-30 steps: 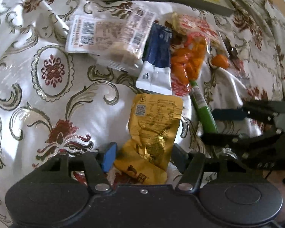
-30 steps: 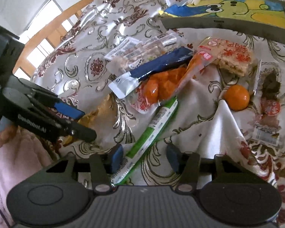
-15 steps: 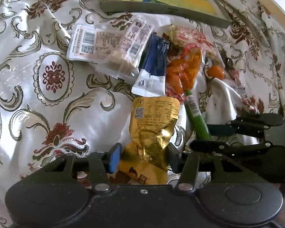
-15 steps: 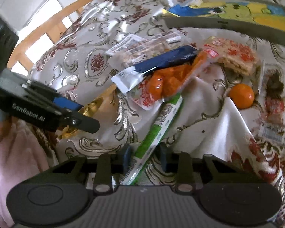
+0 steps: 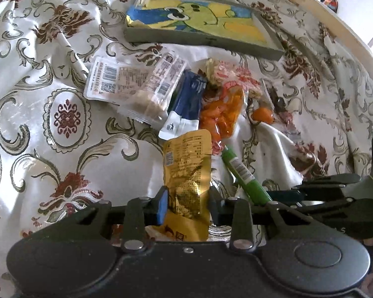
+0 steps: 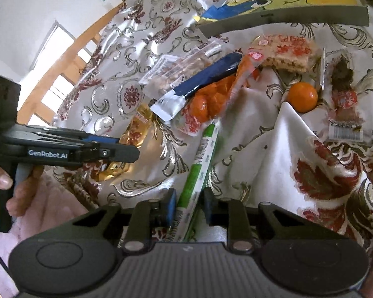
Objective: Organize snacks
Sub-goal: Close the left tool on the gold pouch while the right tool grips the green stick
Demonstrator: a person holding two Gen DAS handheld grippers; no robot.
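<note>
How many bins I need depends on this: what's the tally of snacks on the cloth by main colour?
Gold pouch: 1
Green stick: 1
Navy packet: 1
Orange, candy bag and loose fruit: 2
Pale, barcode packet, biscuit packet, rice cracker: 3
Clear packet, dark contents: 1
Total: 9

Both wrist views look steeply down, close, sharing the snack pile point(image 5: 206, 109), perhaps overlapping fully.

A crinkled gold snack pouch point(image 5: 186, 171) stands mid-frame; a long green stick pack point(image 6: 199, 164) lies diagonally beside it; more packets point(image 5: 166, 92) and an orange point(image 6: 302, 96) cluster above.
</note>
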